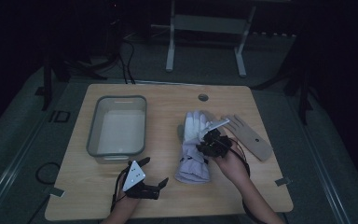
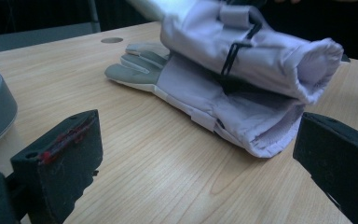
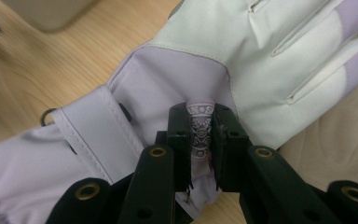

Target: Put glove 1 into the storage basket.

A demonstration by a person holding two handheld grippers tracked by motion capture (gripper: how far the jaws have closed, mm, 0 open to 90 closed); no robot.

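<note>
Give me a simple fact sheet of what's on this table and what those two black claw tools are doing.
Surface: wooden table
Container: grey plastic tub, on the table's left half, nothing visible inside
Gloves: two lilac-and-white gloves, one lying on top of the other
Other item: flat tan hand-shaped piece, lying to the right of the gloves
Right gripper: jaws pinched on a printed tab of the top glove
Left gripper: jaws wide apart, holding nothing, facing the gloves' cuff ends
Lighting: dim
</note>
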